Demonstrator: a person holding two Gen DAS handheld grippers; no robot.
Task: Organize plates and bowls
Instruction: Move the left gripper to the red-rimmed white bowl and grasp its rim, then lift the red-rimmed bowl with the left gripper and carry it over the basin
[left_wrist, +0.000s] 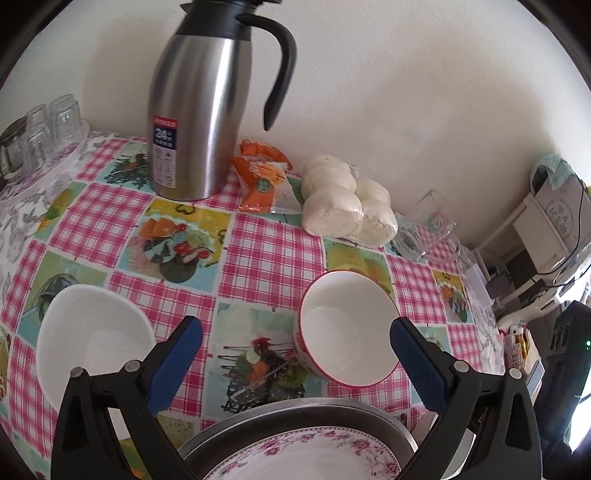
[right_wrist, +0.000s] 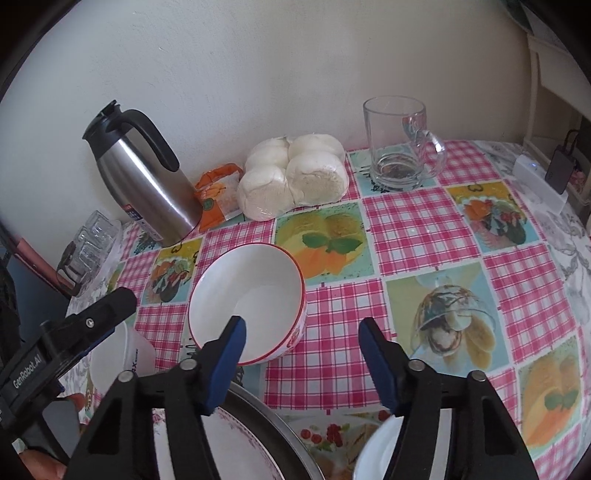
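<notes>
Floral plate (left_wrist: 295, 458) on metal tray (left_wrist: 388, 424) directly beneath left claw (left_wrist: 295, 350), jaws wide, empty. Red-rimmed bowl (right_wrist: 247, 302) on worktop (right_wrist: 417, 229) just ahead-left of right claw (right_wrist: 301, 350), jaws apart, nothing gripped. White bowl (left_wrist: 92, 343) left of left claw.

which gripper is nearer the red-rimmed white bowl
Right. The right gripper has one finger over the red-rimmed white bowl; the left gripper frames it between open jaws without touching.
</notes>
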